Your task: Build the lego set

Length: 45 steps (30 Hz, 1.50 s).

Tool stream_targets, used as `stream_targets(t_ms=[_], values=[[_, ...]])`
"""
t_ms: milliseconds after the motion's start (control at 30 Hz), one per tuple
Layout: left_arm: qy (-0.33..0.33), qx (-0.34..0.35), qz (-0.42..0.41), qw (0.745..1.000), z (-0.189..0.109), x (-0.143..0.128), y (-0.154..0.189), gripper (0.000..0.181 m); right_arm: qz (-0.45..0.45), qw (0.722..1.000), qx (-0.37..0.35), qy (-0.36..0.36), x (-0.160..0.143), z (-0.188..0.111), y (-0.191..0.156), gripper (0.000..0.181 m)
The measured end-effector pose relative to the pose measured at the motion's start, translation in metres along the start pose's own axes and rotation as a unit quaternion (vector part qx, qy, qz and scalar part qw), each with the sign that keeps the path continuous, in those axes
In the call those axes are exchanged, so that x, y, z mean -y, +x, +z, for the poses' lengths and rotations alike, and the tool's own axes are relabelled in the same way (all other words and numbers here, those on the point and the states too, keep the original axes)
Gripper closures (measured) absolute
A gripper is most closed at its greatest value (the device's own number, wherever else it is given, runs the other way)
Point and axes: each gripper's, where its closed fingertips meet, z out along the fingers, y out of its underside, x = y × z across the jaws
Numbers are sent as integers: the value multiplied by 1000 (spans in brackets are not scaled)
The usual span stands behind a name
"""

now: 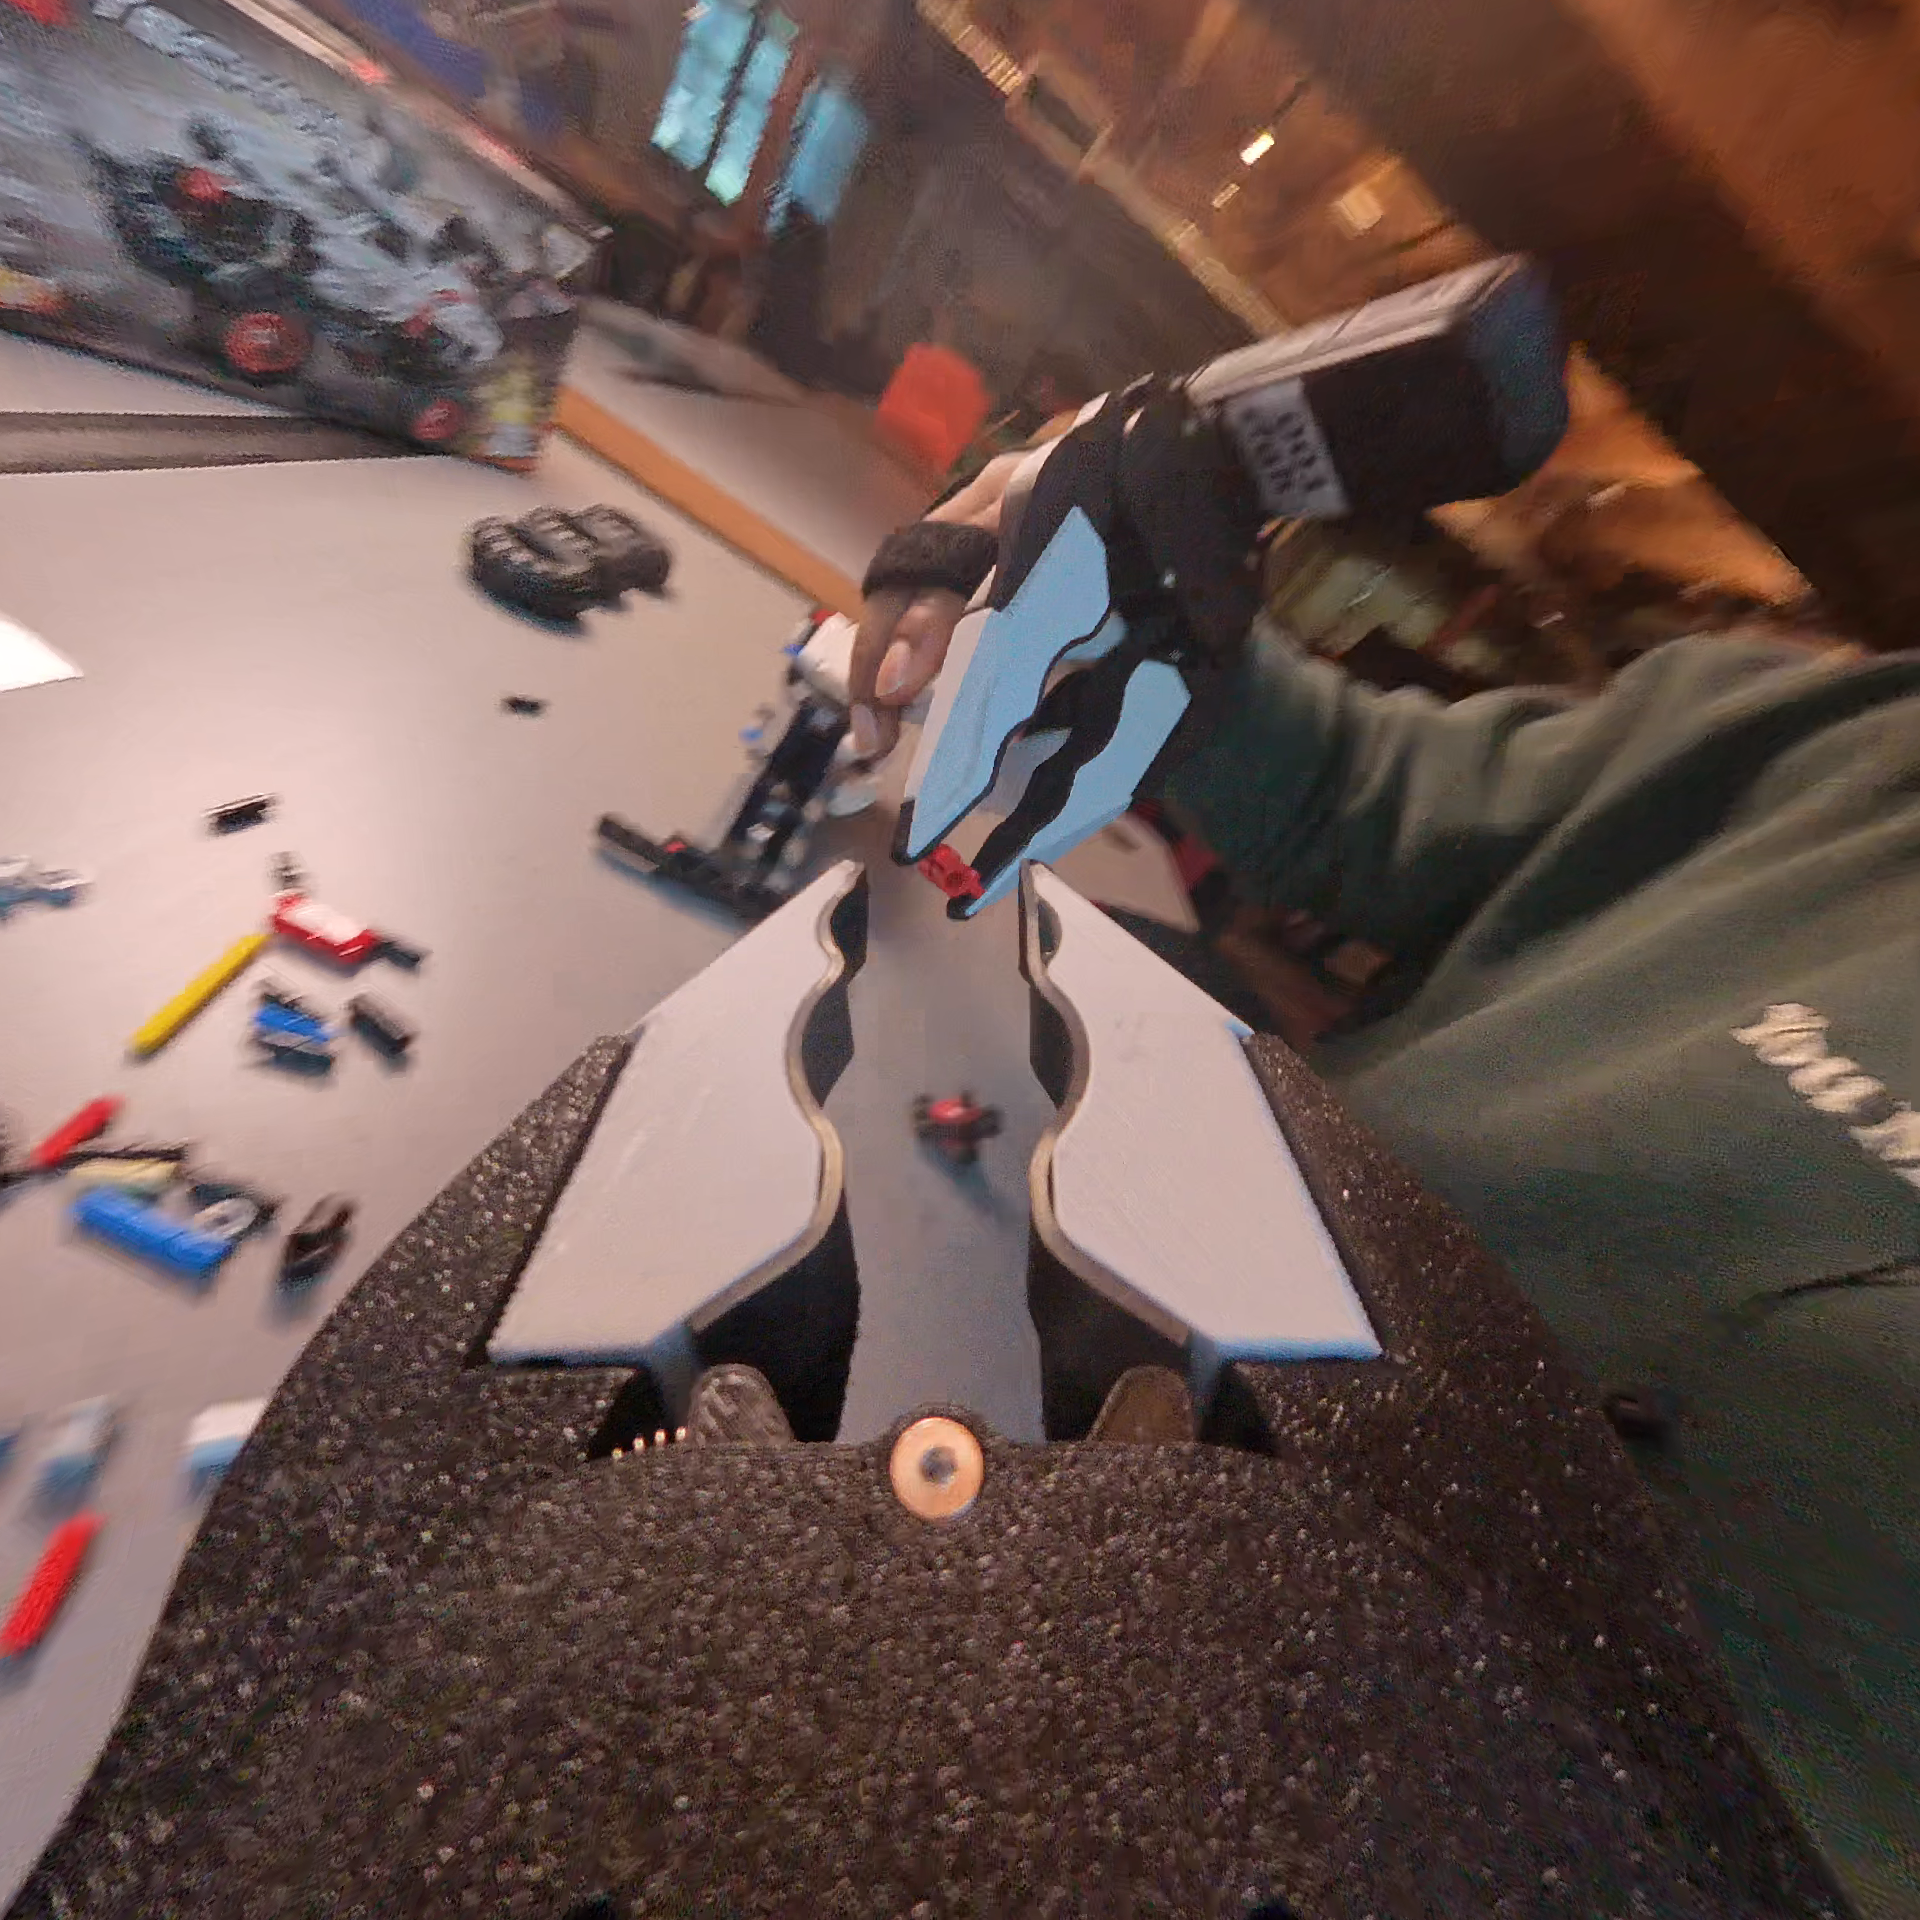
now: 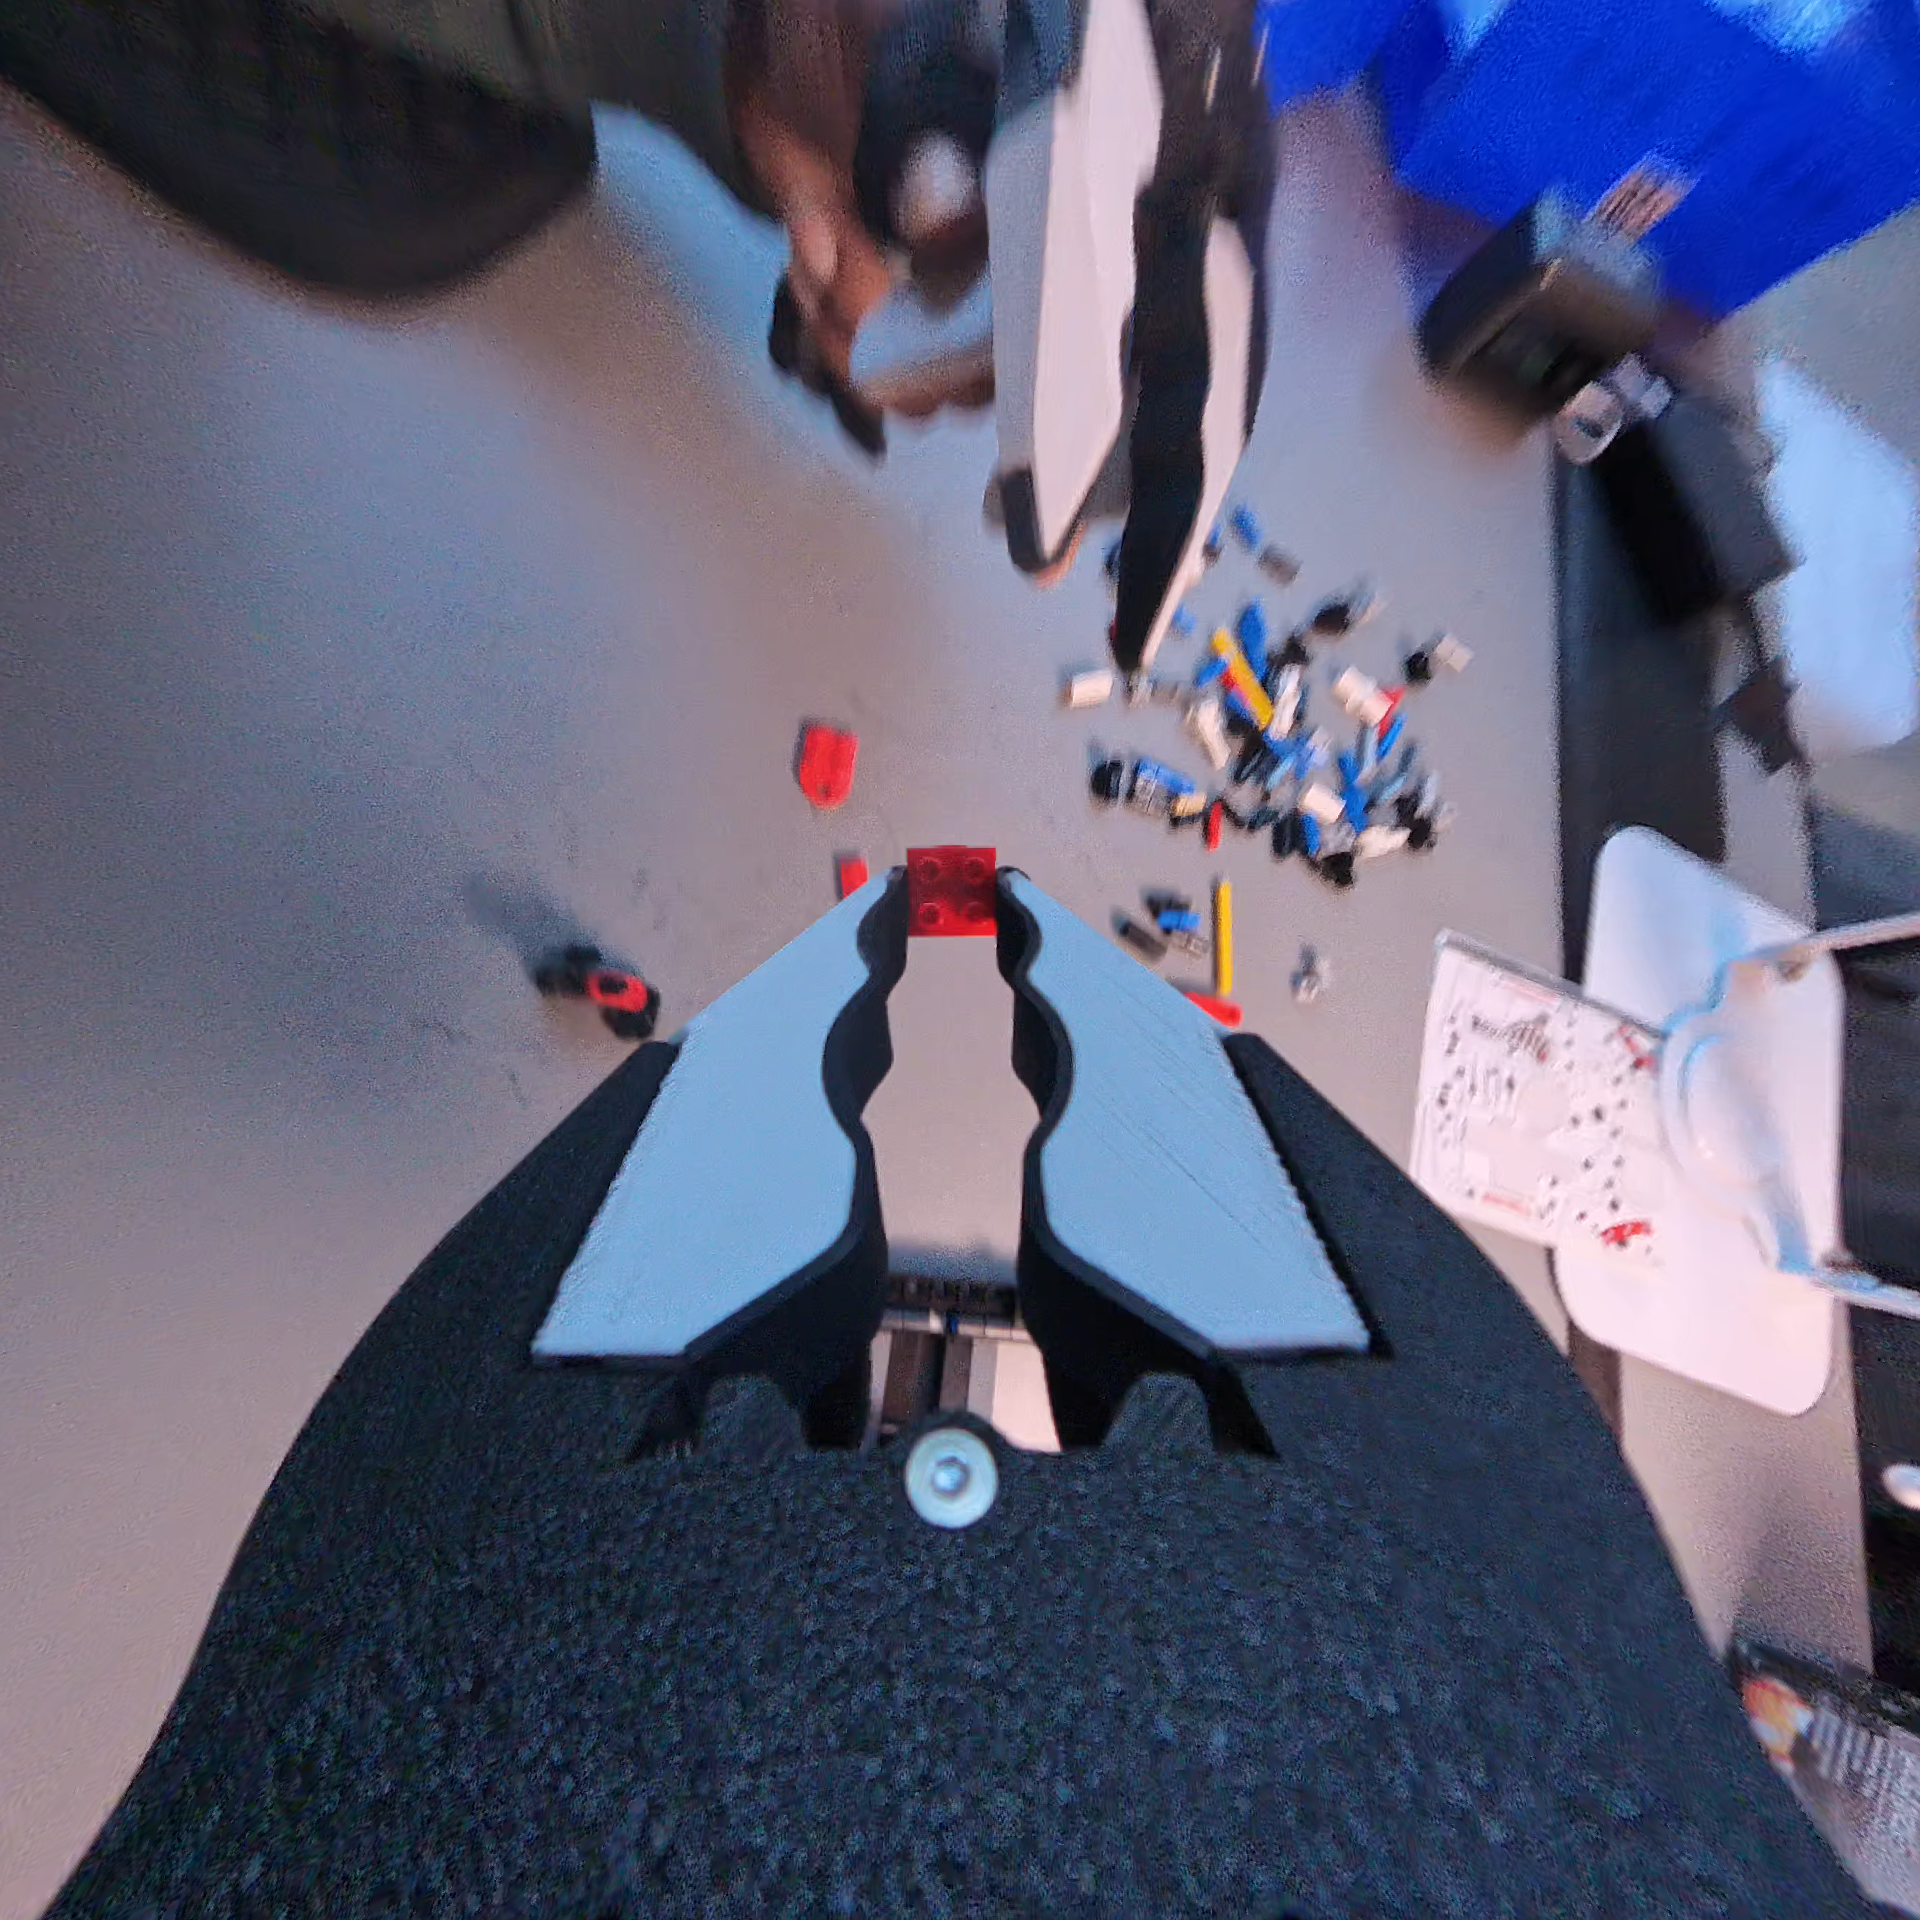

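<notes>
Right wrist view is showing the right claw [image 2: 951,894] clamping a red brick [image 2: 951,891] over the desk [image 2: 416,727], while the left claw [image 1: 943,878] is gaping apart, empty.

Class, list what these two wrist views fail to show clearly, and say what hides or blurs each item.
- Left wrist view: box artwork, motion-blurred.
- Left wrist view: partly built model, hidden partly by the right gripper and a hand.
- Right wrist view: loose pieces, too small and blurred to sort.
- Right wrist view: underside of the red brick, hidden by the brick itself.
</notes>
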Motion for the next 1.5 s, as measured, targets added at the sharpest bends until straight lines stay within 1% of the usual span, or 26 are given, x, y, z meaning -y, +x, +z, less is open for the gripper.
stream_targets(t_ms=[33, 100, 133, 167, 300, 433, 533, 667, 733, 767, 867, 933, 1067, 1133, 1200, 1267, 1333, 1433, 1500], values=[[-34, 59, 28, 997, -4, -8, -14, 152, 0, 999, 19, -40, -20, 10, -1, 166], [-108, 151, 79, 979, -13, -29, -36, 150, 3, 993, 67, -99, -49, 28, -9, 165], [-140, 178, 97, 969, -17, -39, -42, 148, 2, 990, 87, -115, -57, 36, -12, 165], [-165, 191, 107, 962, -19, -49, -44, 146, 7, 985, 108, -130, -63, 42, -17, 165], [-231, 186, 100, 950, -19, -85, -43, 142, -14, 972, 153, -177, -76, 58, -24, 165], [-290, 187, 117, 931, -19, -109, -46, 140, -18, 964, 177, -198, -76, 59, -23, 165], [-319, 196, 136, 917, -20, -118, -50, 141, -20, 962, 183, -202, -76, 60, -23, 165], [-327, 206, 162, 908, -21, -119, -53, 156, -20, 965, 171, -199, -76, 59, -22, 165], [-330, 214, 174, 903, -22, -119, -56, 163, -11, 966, 169, -194, -75, 58, -24, 157], [-331, 216, 179, 901, -23, -119, -56, 164, -5, 967, 167, -191, -74, 57, -24, 156], [-333, 217, 185, 899, -23, -119, -56, 164, 0, 977, 140, -163, -65, 51, -20, 155], [-333, 218, 189, 898, -23, -119, -56, 164, 4, 985, 108, -131, -51, 42, -15, 154], [-331, 231, 201, 892, -23, -116, -59, 165, 35, 999, 26, -23, -13, 13, -8, 151], [-325, 250, 209, 888, -25, -112, -65, 165, 63, 997, -20, 29, 0, -4, -6, 150], [-315, 263, 205, 889, -26, -108, -68, 165, 102, 990, -56, 80, 9, -19, -9, 147], [-305, 266, 197, 893, -27, -105, -68, 165, 141, 978, -92, 120, 10, -31, -13, 145], [-302, 275, 192, 892, -28, -102, -69, 165, 173, 966, -128, 141, 2, -37, -16, 142], [-296, 286, 183, 893, -28, -101, -71, 165, 205, 952, -169, 155, -14, -40, -18, 141], [-294, 290, 178, 893, -27, -102, -73, 165, 219, 941, -187, 178, -19, -41, -15, 142]])
